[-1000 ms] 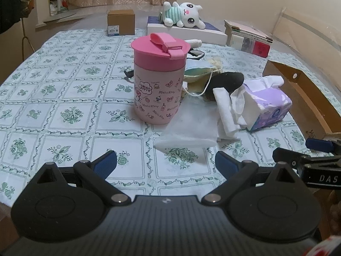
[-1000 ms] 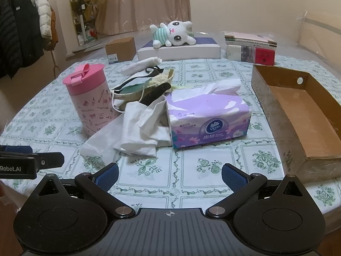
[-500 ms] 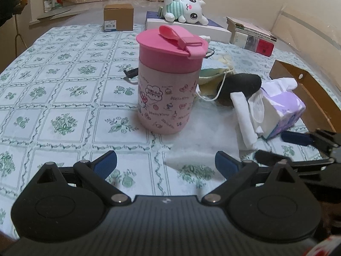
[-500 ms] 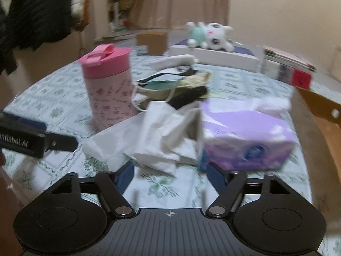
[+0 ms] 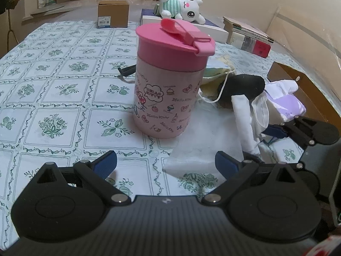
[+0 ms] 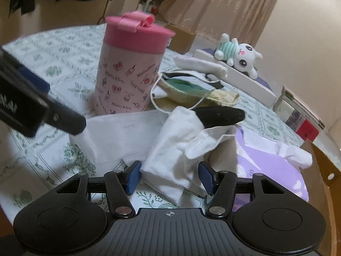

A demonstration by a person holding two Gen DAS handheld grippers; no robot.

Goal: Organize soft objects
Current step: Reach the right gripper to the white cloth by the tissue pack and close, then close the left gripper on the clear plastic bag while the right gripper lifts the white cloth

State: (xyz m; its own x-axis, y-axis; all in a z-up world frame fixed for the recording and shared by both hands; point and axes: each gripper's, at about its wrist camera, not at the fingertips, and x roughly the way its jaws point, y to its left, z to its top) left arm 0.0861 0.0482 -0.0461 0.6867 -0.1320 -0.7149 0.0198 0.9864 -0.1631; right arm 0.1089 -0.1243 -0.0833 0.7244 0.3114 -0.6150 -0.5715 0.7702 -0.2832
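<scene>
Closing in: right gripper (image 6: 169,178) has moved up from a second ago, jaws apart around white cloth (image 6: 170,149) lying beside cup (image 6: 130,72), not clamped. Left gripper (image 5: 165,164) hovers, jaws apart, empty. Grasp likely next.

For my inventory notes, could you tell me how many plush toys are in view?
1: a white plush toy in a striped shirt lies on the flat white box at the table's far side. Others could be hidden in the cloth pile.
</scene>
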